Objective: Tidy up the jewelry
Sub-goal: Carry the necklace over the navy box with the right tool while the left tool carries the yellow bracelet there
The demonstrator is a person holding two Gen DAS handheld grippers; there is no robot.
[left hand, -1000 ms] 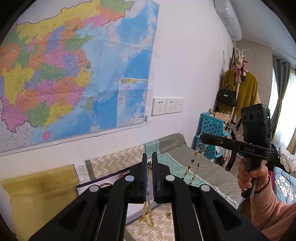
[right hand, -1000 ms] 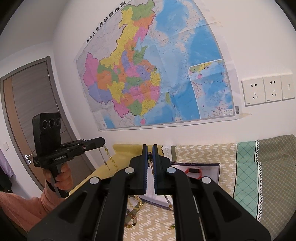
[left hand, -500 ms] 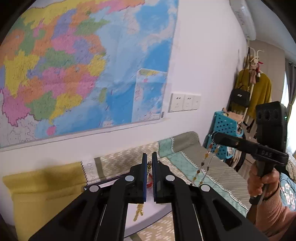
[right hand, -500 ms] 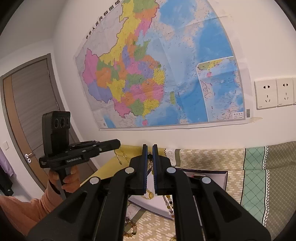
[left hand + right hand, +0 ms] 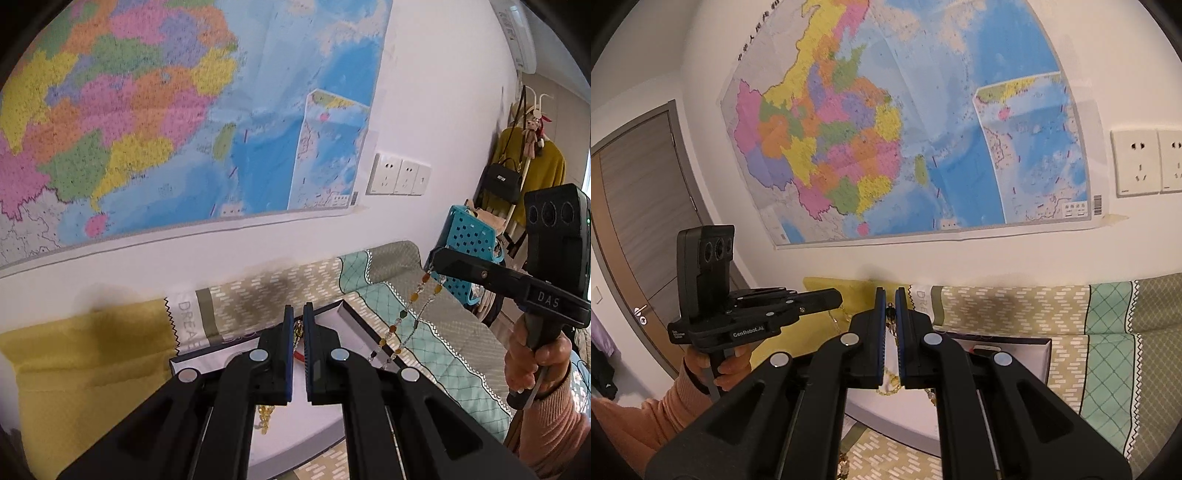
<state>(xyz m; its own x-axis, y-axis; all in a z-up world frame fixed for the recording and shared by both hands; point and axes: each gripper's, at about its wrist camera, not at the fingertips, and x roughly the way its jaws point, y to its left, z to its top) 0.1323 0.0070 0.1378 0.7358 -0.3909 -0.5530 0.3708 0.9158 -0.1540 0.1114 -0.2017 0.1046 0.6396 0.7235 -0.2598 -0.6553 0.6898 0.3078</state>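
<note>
The gold chain (image 5: 297, 328) is pinched between the tips of the left tongs (image 5: 298, 325), its lower end dangling below them over the white jewelry box (image 5: 347, 314) on the patterned bedcover (image 5: 424, 332). The beaded necklace (image 5: 410, 325) hangs from the right tongs (image 5: 439, 258), which are pressed together on its top, raised at the right and above the box's right edge. The left wrist view alone shows that bead strand's full drop, with amber and green beads. The right wrist view shows instead the left tongs (image 5: 834, 297) from the side at the left, a thin gold strand (image 5: 836, 319) trailing beneath their tip, and the right tongs (image 5: 891, 306) clamped on a small dark piece of the necklace.
</note>
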